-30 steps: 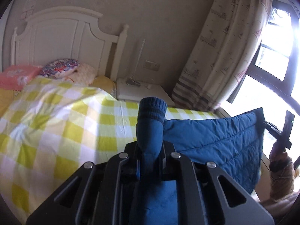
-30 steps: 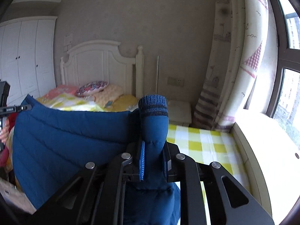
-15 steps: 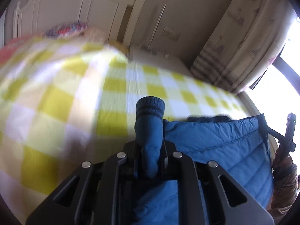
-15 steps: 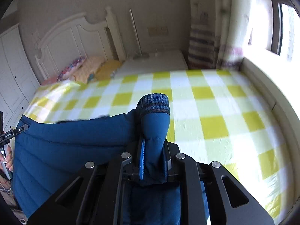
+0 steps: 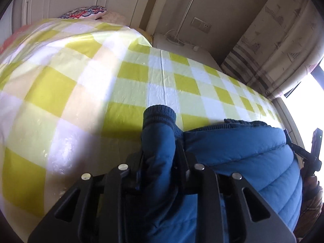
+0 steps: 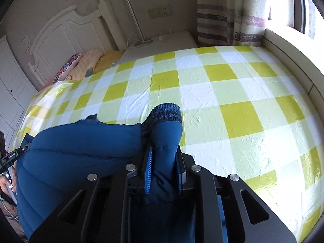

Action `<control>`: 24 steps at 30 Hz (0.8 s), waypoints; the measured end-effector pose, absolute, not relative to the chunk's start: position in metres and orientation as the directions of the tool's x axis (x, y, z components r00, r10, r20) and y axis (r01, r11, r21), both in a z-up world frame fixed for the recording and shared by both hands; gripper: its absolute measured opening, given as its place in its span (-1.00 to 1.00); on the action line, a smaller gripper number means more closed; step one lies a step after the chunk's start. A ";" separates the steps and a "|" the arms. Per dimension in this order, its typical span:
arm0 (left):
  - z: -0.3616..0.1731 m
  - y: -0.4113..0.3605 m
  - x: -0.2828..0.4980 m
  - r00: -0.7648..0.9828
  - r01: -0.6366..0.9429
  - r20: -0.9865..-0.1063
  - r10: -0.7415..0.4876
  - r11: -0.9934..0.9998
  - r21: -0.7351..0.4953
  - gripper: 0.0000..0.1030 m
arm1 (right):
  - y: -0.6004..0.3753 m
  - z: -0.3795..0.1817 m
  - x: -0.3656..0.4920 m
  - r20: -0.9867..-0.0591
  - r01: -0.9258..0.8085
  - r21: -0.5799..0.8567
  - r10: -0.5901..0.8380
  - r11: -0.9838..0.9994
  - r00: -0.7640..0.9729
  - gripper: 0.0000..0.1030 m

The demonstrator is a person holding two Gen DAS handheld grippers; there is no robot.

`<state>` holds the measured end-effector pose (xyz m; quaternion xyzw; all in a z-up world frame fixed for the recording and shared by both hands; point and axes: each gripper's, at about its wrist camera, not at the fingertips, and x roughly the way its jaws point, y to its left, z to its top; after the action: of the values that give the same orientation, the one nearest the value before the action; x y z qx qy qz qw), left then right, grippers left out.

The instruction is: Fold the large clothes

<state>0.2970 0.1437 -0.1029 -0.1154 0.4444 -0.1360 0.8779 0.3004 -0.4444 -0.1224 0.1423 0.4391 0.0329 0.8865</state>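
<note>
Jacket [image 5: 239,158], blue quilted, large, hangs stretched between the two claws just above the near part of the bed [image 5: 121,85], which is covered with a yellow-and-white checked sheet. Each claw has one sleeve: knit cuff [image 5: 159,114] sticks out past the left claw [image 5: 159,160]; the other cuff [image 6: 166,112] sticks out past the right claw [image 6: 163,168]. Body panel spans between them; collar edge shows at the top of the panel in both views.

Step in hand, as judged: laying the jacket flat on the sheet before the first fold.

How to do it well:
- Keep both sleeves level and pulled apart so the body lands without creases.
- Let the hem and body touch down first, then the sleeves, cuffs pointing toward the headboard [image 6: 60,40].
- Release both sides together; an early release on one side lets the panel slump and skew.
- Land it on the open sheet, well clear of the pillows [image 6: 89,64].

Claw state:
- Left claw: jaws opening at this moment, gap small, sleeve between them. Pads appear to be in contact with the fabric, so the sleeve is not yet free.
- Right claw: clenched tight on its sleeve; blue pads [image 6: 147,168] press the padded fabric from both sides.

Risk: asymmetric release, left ahead of right.
</note>
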 end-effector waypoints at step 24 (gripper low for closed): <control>-0.108 0.199 0.055 0.493 0.353 -0.694 -0.524 0.850 -0.391 0.95 | -0.499 -0.124 0.028 -0.659 -0.233 0.399 0.454 0.887 0.599 0.83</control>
<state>0.0552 0.1991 -0.1080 -0.0989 0.4340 -0.2554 0.8583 0.0279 -0.4987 -0.1238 0.1368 0.4031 0.1943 0.8838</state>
